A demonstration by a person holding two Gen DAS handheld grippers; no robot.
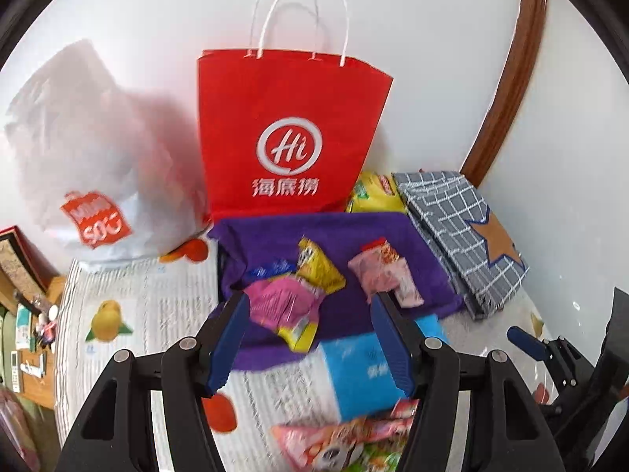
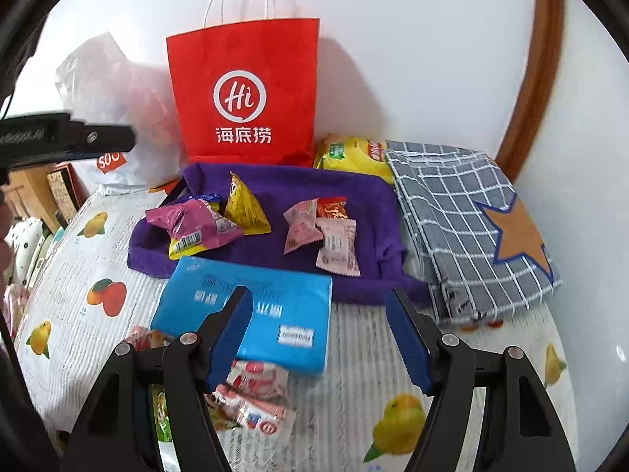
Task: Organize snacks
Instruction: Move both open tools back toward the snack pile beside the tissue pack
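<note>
While both grippers' jaws stand spread and empty, little looks sorted; snack packets [image 2: 251, 216] lie loose on the purple cloth [image 2: 365, 200], more beside the blue pack [image 2: 275, 306]; the red paper bag [image 2: 243, 90] waits behind.

both wrist views look forward and down from close by, sharing the purple cloth [image 1: 346, 232] [image 2: 354, 196].

Both the left tongs [image 1: 310, 340] and right tongs [image 2: 320, 338] gape wide, gripping nothing
</note>
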